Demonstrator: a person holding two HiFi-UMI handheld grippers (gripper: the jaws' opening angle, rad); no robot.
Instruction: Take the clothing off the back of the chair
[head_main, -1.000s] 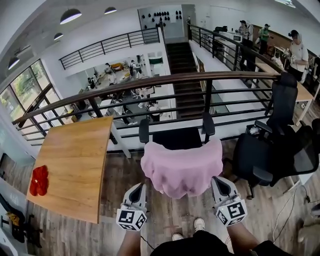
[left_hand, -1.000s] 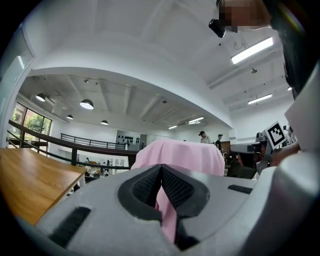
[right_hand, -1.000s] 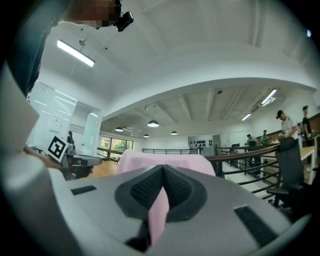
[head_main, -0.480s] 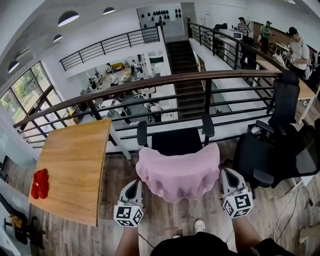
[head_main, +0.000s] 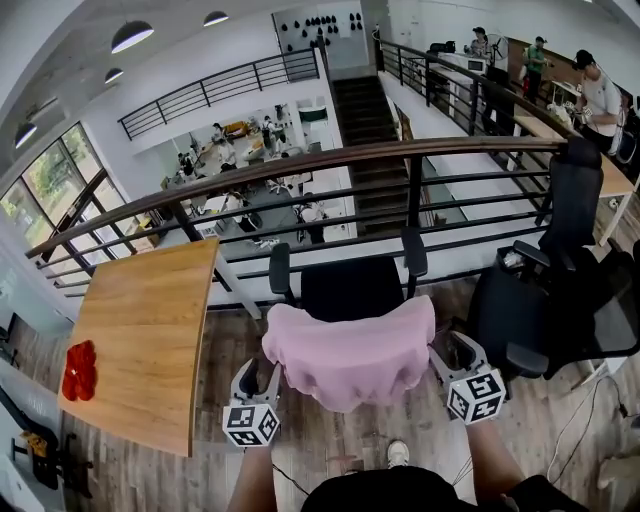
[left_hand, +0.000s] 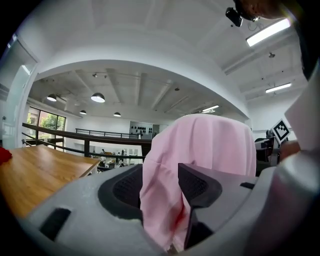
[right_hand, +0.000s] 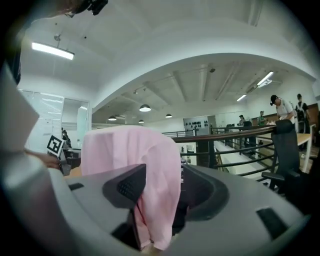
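Note:
A pink garment hangs over the back of a black office chair just in front of me. My left gripper is at the garment's left edge and my right gripper at its right edge. In the left gripper view the pink cloth hangs down between the jaws of the left gripper, which are opening. In the right gripper view a fold of the cloth hangs between the jaws of the right gripper, also opening. Neither pair of pads clamps the cloth.
A wooden table stands at the left with a red thing on its near corner. A dark railing runs behind the chair over a lower floor. More black office chairs crowd the right side. People stand at desks at the far right.
Both grippers have moved forward and down to the two side edges of the pink garment. Their jaws, closed before, now stand apart with cloth between them.

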